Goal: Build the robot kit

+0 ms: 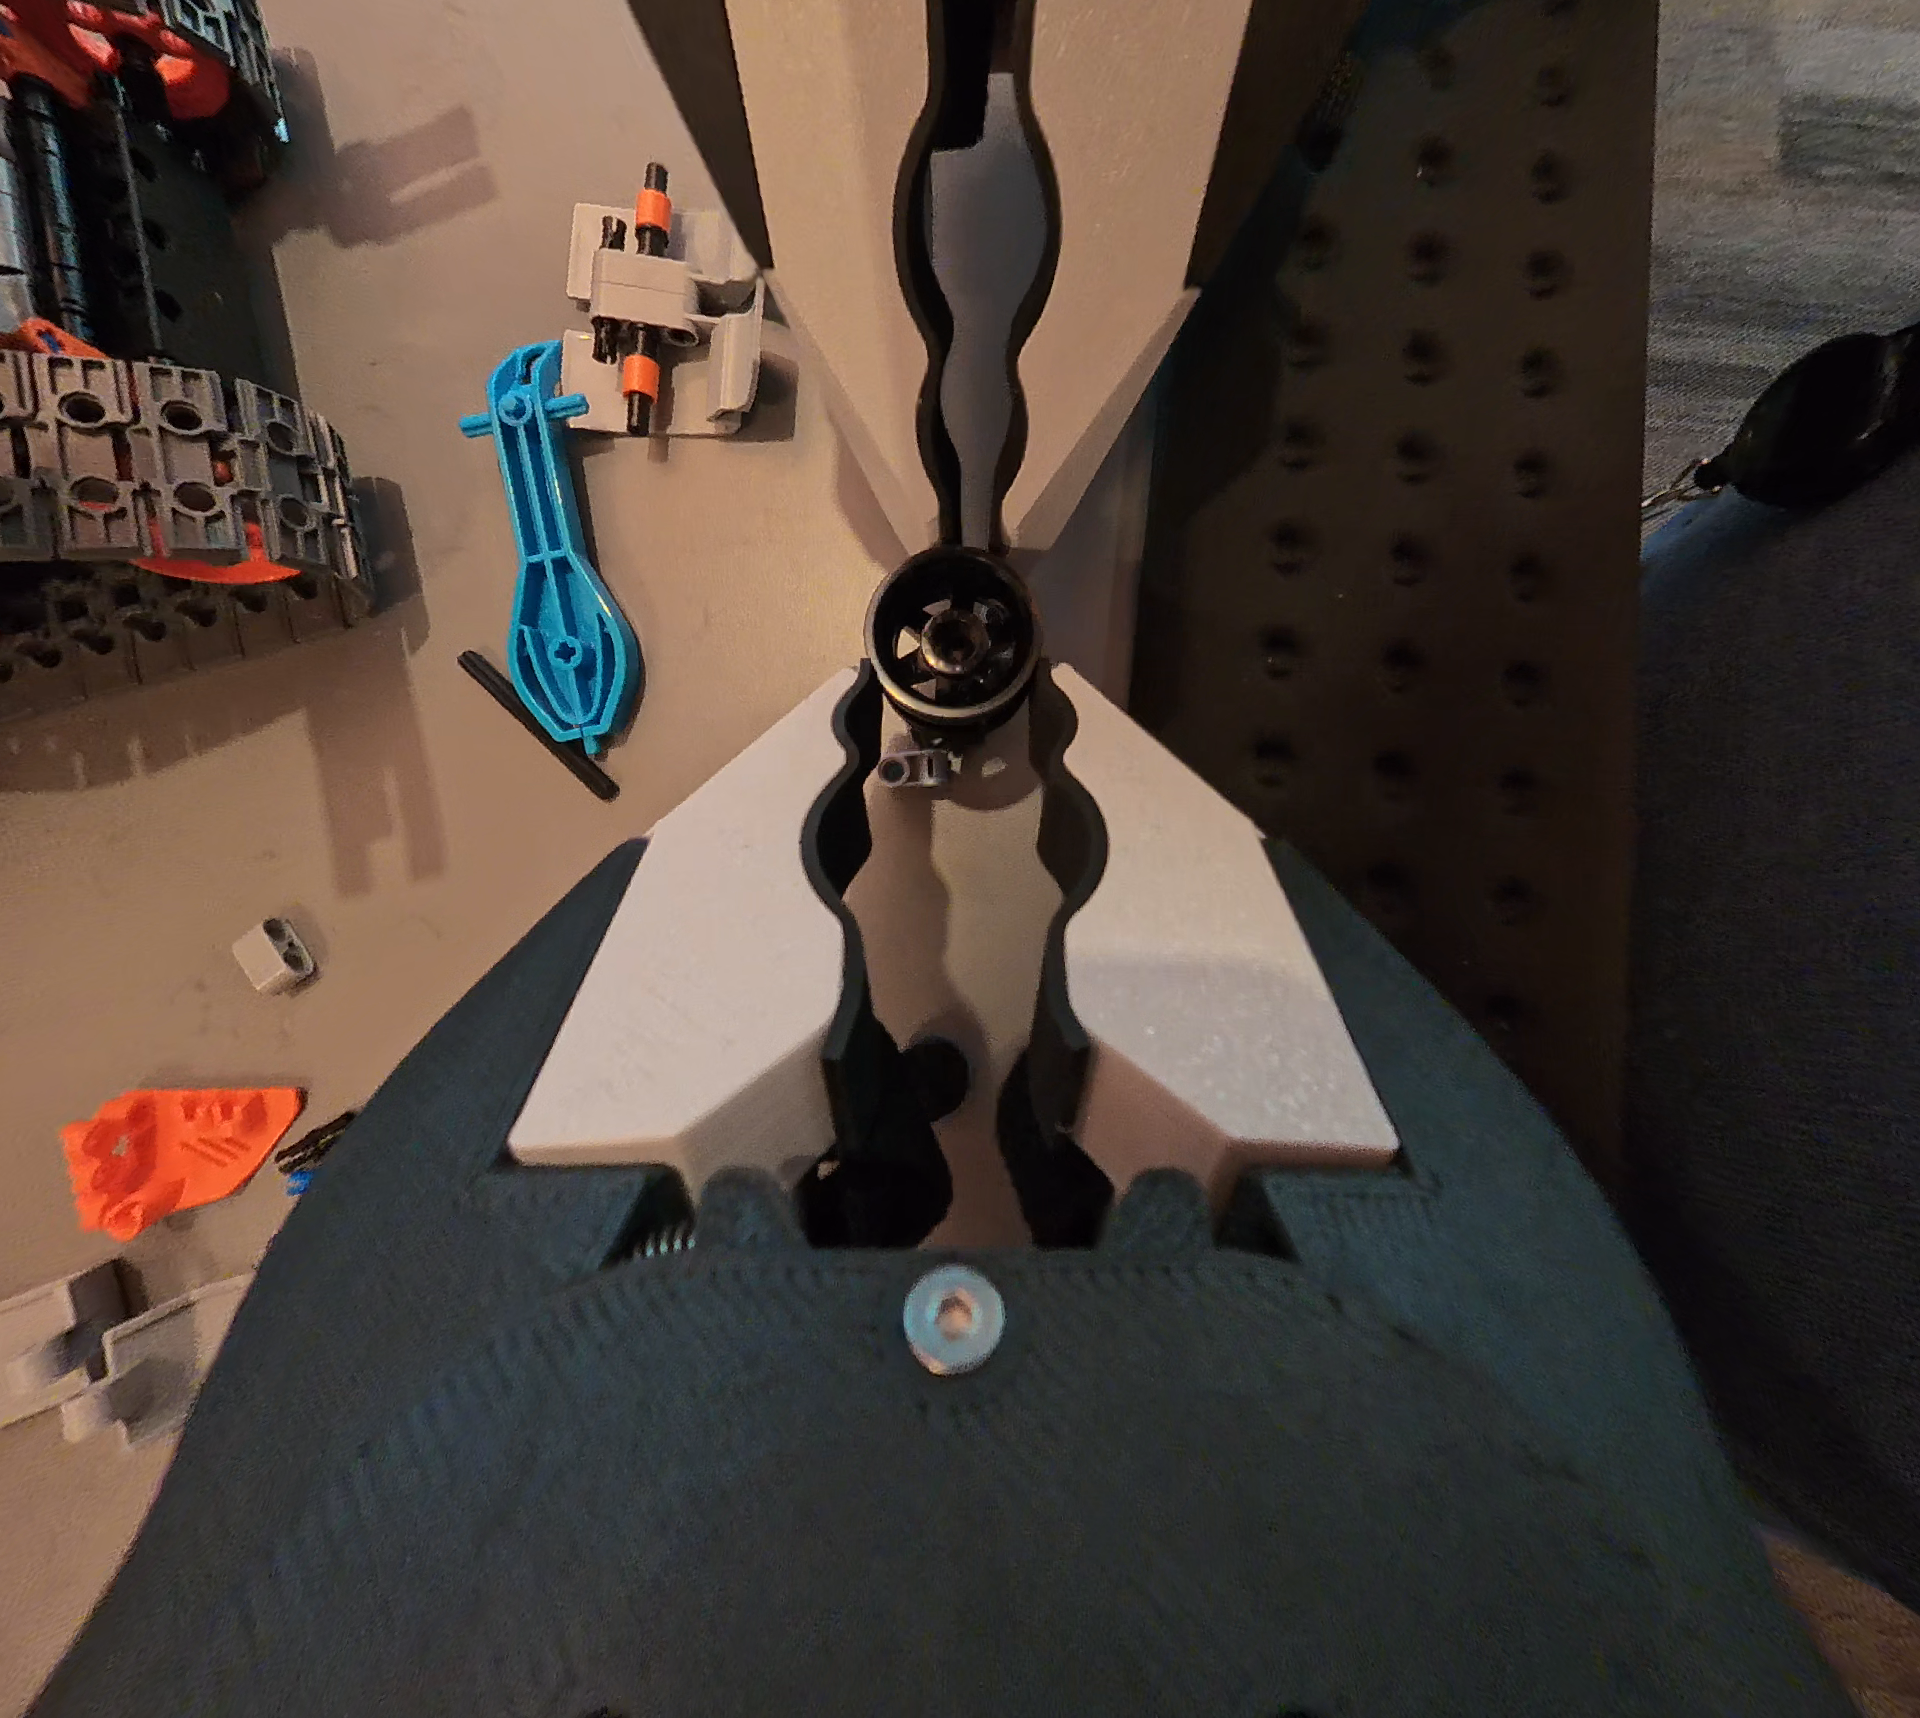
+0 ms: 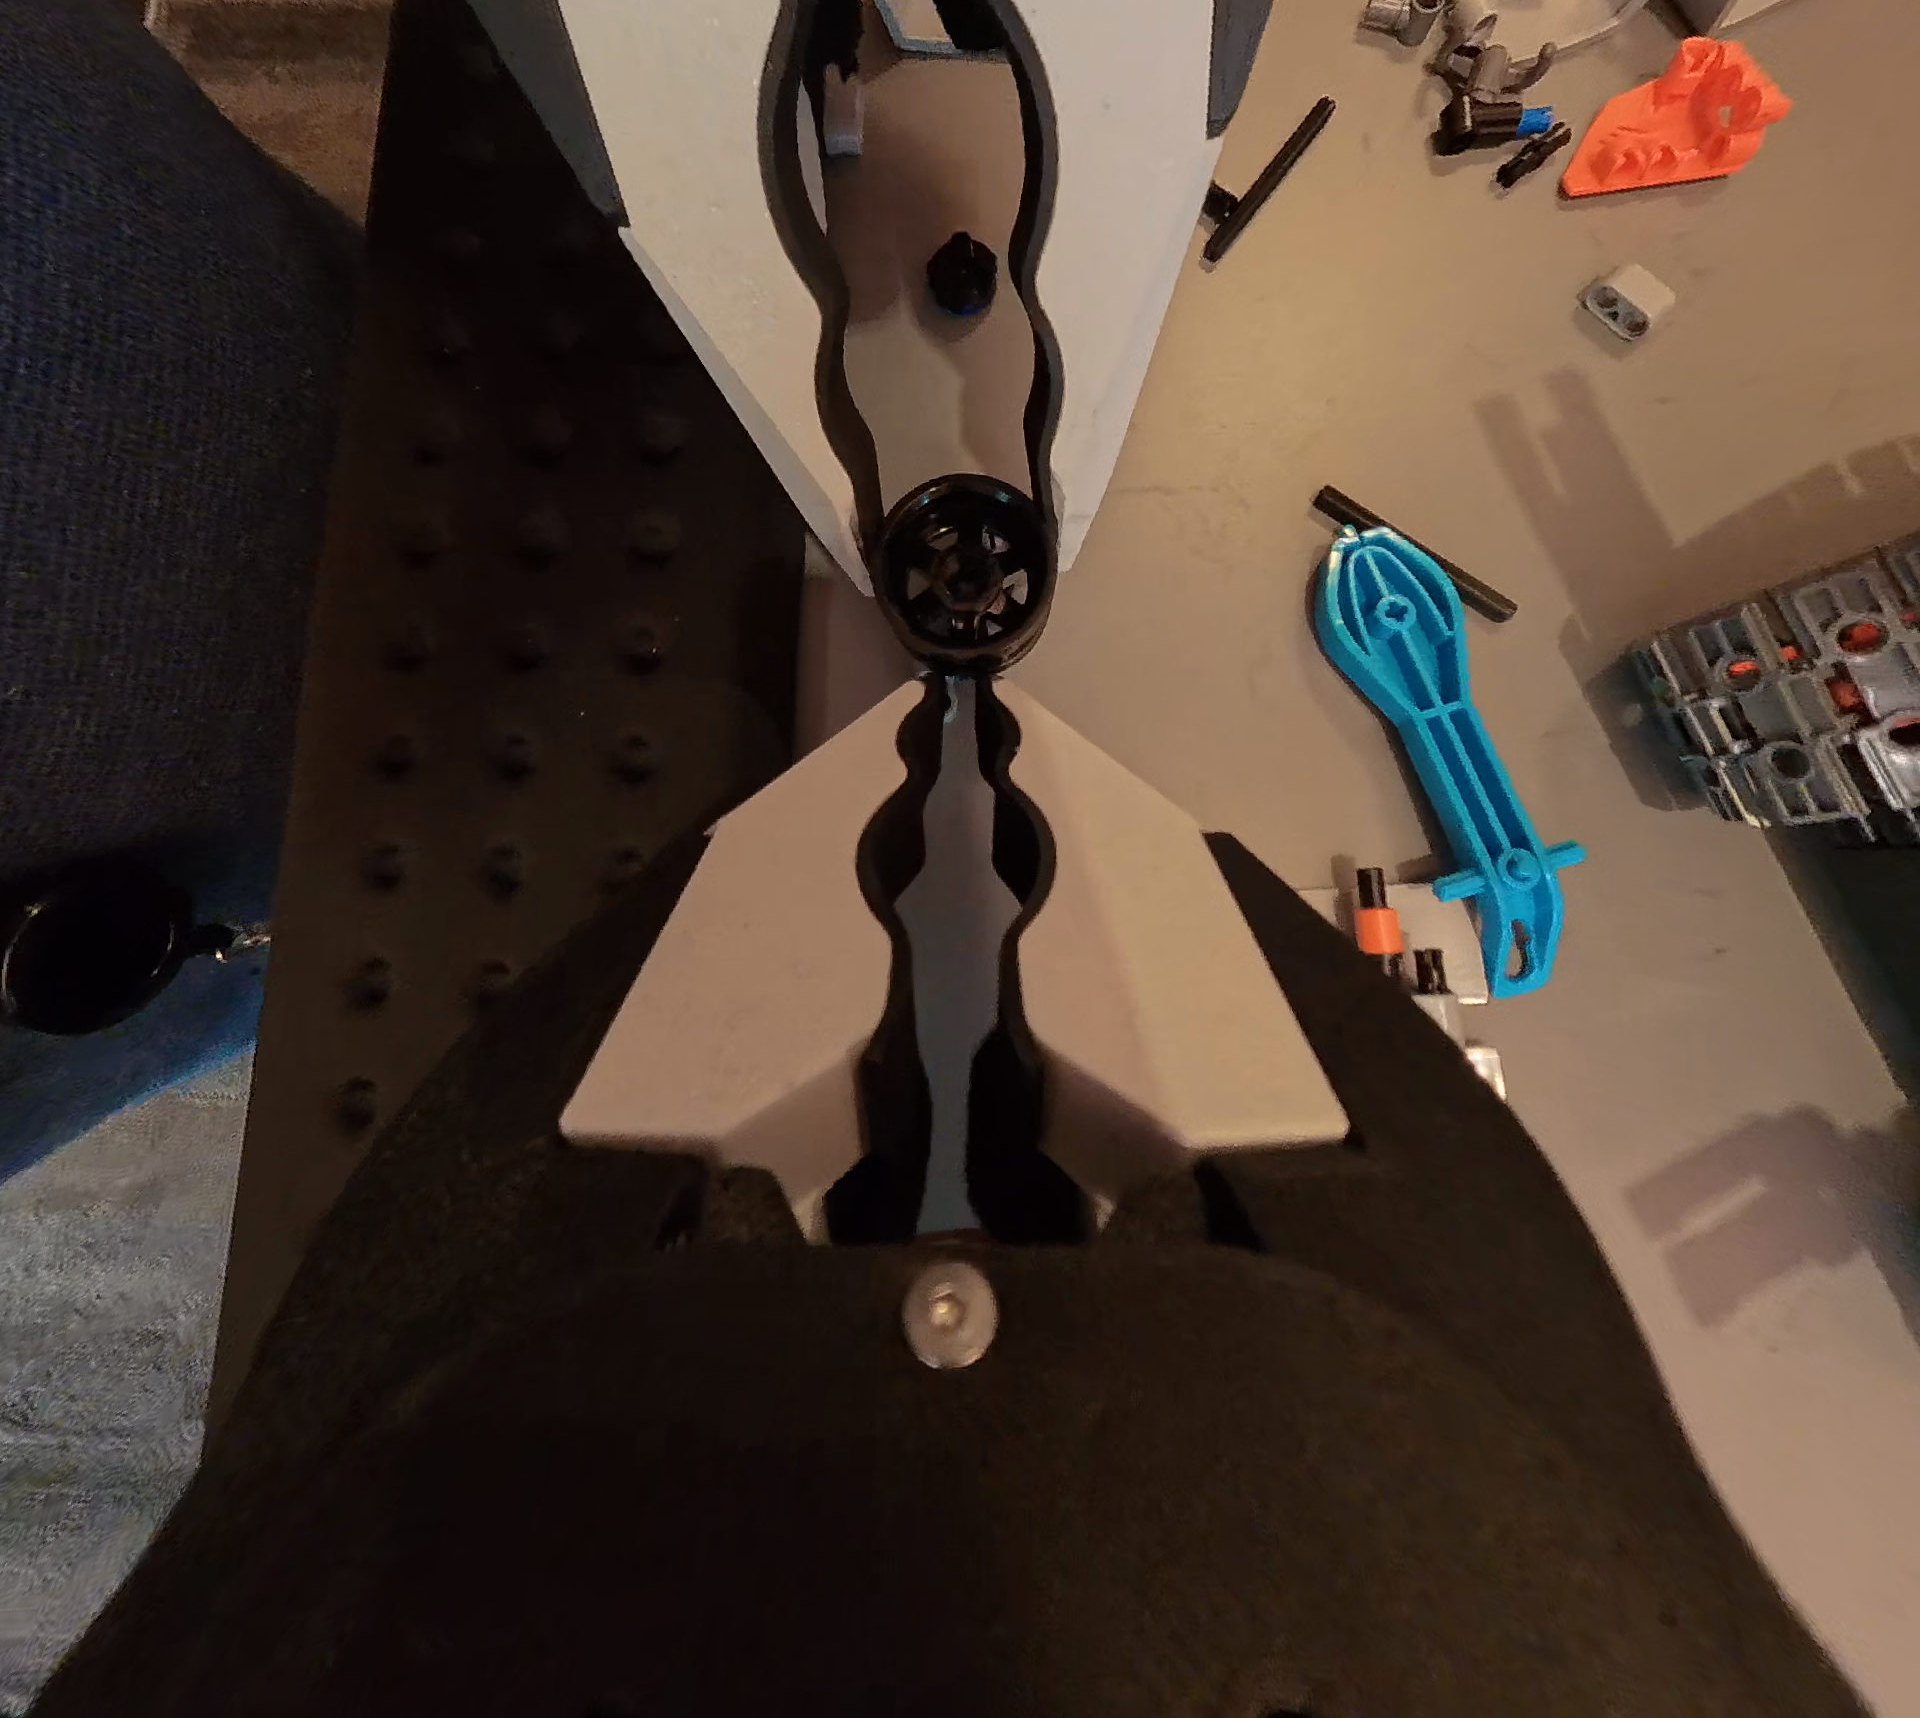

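Note:
Two grippers face each other tip to tip above a beige table (image 1: 468, 58). My left gripper (image 1: 954, 681) is shut on a small black spoked wheel (image 1: 954, 634), gripped by its rim at the fingertips. In the right wrist view the wheel (image 2: 961, 572) sits in the left gripper's tips (image 2: 961, 541). My right gripper (image 2: 961, 686) is shut, its tips touching the wheel's rim. It enters the left wrist view from above (image 1: 971, 538). Whether it pinches anything thin is hidden. A small grey connector (image 1: 914, 767) lies on the table under the wheel.
On the table lie a blue lever tool (image 1: 551, 567), a grey block with orange bushes (image 1: 655, 318), a grey tracked model (image 1: 135, 214), an orange panel (image 1: 177, 1149), a small grey brick (image 1: 275, 953), black axles (image 1: 538, 726) and a black pin (image 2: 961, 271). A dark perforated panel (image 1: 1403, 421) borders the table. My left and right fingertips are right by each other. Between my left fingertips and the black pin (image 2: 961, 271) there is roughly 8 centimeters. It turns up in the left wrist view (image 1: 929, 1075) as well.

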Motion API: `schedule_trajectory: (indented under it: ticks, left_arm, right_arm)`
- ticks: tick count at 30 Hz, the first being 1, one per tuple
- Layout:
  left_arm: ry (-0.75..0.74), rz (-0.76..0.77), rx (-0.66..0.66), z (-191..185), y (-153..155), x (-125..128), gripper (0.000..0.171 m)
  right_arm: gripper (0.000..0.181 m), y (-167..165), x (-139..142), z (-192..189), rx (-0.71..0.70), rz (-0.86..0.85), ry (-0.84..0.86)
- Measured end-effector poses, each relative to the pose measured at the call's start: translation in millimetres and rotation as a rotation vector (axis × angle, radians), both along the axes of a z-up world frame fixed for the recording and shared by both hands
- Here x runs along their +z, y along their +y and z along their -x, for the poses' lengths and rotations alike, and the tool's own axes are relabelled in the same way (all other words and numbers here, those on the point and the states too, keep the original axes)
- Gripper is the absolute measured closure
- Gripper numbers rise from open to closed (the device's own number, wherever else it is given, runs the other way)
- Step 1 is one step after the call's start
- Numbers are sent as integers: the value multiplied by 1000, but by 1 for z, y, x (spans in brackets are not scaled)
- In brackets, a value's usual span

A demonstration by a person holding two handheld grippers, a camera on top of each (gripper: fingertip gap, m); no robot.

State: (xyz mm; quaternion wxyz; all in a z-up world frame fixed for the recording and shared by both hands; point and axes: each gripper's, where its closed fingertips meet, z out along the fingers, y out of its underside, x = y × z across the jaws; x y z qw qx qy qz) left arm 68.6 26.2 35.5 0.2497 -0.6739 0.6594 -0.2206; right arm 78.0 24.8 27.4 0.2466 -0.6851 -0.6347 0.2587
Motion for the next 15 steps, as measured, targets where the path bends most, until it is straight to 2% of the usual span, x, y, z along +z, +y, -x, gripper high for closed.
schedule_trajectory:
  ticks: [5, 15]
  left_arm:
    - [11, -7, -3, 4, 5, 0, 145]
    - [-16, -6, -14, 4, 5, 0, 145]
  right_arm:
    - [155, 7, 17, 1, -55, -28, 113]
    - [157, 7, 14, 14, -26, -68, 111]
